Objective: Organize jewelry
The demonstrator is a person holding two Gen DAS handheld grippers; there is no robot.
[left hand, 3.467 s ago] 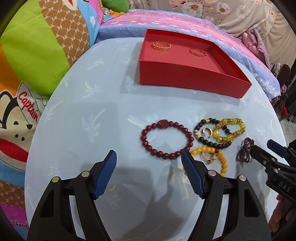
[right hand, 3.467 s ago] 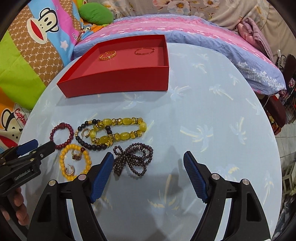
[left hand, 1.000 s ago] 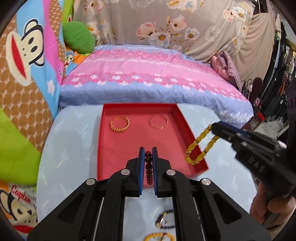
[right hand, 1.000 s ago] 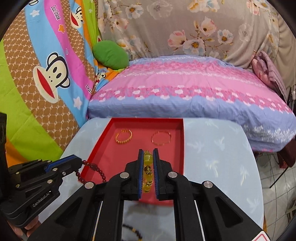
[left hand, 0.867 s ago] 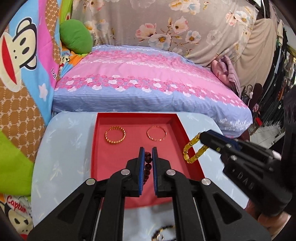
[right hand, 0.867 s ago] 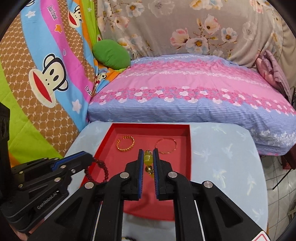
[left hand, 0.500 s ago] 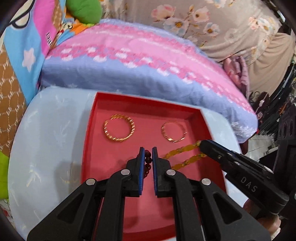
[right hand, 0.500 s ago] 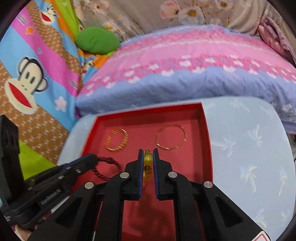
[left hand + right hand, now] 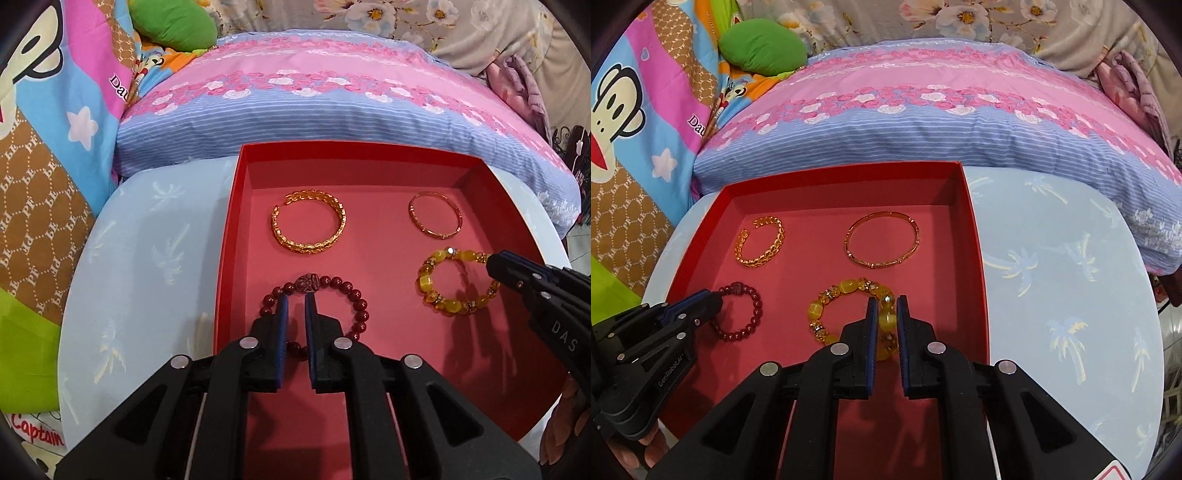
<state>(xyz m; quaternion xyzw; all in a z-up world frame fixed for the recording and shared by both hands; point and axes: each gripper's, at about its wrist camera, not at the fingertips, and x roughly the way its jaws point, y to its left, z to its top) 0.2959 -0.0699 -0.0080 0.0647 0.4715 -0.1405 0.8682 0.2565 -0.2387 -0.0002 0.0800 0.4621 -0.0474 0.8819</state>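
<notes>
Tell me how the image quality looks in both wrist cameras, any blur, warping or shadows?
Left wrist view: sharp, strong fisheye bending of the red tray's walls, dark vignette corners, soft shadow under the yellow bead bracelet. Right wrist view: equally sharp, the table edge bows round, shadows from the right claw fall on the tray floor; no harsh glare.

The red tray (image 9: 236,236) looks like matt card. Inside it, two bangles (image 9: 309,226) gleam like polished gold metal — the red bead bracelet (image 9: 360,306) and yellow bead bracelet (image 9: 428,282) are glossy, glassy.
</notes>
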